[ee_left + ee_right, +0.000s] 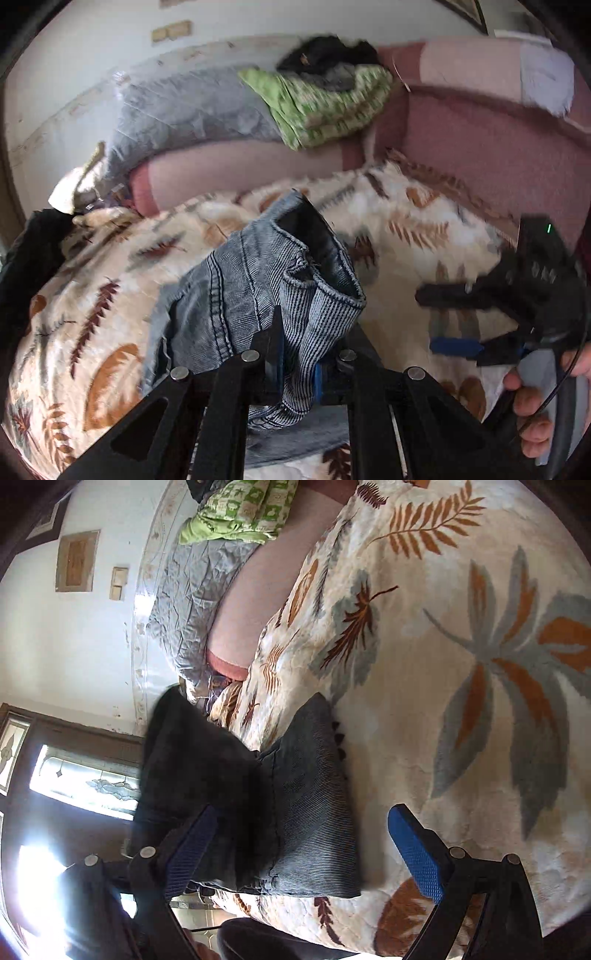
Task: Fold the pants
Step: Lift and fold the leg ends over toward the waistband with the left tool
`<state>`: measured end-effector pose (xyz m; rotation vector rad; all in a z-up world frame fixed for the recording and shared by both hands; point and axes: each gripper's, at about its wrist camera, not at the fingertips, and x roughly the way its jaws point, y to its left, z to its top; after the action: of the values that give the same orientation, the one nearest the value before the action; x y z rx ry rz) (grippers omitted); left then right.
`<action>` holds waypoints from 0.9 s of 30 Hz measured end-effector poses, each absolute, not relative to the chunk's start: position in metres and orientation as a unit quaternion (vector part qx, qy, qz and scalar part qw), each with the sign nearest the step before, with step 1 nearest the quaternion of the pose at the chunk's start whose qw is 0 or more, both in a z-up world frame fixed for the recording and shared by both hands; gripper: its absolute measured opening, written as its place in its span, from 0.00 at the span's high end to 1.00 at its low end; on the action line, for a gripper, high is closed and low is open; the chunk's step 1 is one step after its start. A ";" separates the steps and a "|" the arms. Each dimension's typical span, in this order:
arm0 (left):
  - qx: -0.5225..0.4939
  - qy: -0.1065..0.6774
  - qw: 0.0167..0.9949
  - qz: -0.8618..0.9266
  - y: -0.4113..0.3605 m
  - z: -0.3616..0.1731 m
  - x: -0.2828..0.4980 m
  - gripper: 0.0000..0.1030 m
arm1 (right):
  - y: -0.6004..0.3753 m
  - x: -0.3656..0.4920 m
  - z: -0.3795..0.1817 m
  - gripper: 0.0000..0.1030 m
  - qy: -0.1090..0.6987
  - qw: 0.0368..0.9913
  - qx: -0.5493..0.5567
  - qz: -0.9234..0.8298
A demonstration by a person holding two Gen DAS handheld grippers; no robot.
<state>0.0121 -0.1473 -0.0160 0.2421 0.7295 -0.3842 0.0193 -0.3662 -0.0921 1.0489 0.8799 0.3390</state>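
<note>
Faded blue jeans [251,295] lie bunched on a leaf-patterned blanket [92,295]. My left gripper [299,365] is shut on a fold of the jeans near the hem and holds it up. My right gripper [439,321] shows at the right of the left wrist view, open and empty, above the blanket. In the right wrist view the right gripper [295,853] is open, with its blue pads [417,853] wide apart. A part of the jeans [306,812] lies between and ahead of them, untouched.
A pink sofa back [498,147] runs behind the blanket [480,664]. A green patterned cloth [325,107] with dark clothes [328,55] on top and a grey quilt [177,110] lie at the back. A dark garment [184,768] hangs at the left.
</note>
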 end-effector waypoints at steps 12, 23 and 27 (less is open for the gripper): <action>0.089 0.325 0.915 -0.223 -0.127 0.011 -0.020 0.40 | -0.384 0.016 -0.100 0.06 0.380 0.763 0.500 0.156; 0.006 0.454 0.885 -0.105 -0.033 -0.062 0.036 0.35 | -0.300 0.075 -0.055 0.06 0.429 0.720 0.468 0.279; 0.006 0.437 0.893 -0.106 -0.036 -0.057 0.024 0.35 | -0.281 0.068 -0.112 0.08 0.499 0.725 0.419 0.223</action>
<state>0.0237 -0.0358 -0.0567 0.0119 0.9068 -0.2192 0.0677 -0.2810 -0.1117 0.9239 1.1002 0.4927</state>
